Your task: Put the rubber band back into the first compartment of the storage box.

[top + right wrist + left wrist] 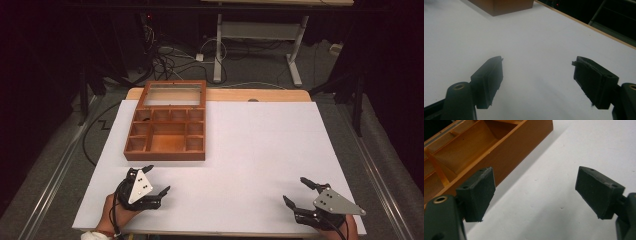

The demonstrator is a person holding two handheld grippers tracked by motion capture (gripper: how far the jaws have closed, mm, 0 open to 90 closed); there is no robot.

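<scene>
Wooden compartment box (pixel 165 136): lid raised, on the white table (pixel 250 165), far left. Left gripper (pixel 156 179): released, jaws spread (nothing between them), just before the box's front wall. Right gripper (pixel 296 191): released, near edge, well apart from the box.

A wooden table (pixel 280 94) carries a white board (pixel 260 150), with a compartmented wooden box (pixel 166 135) at its far left
</scene>
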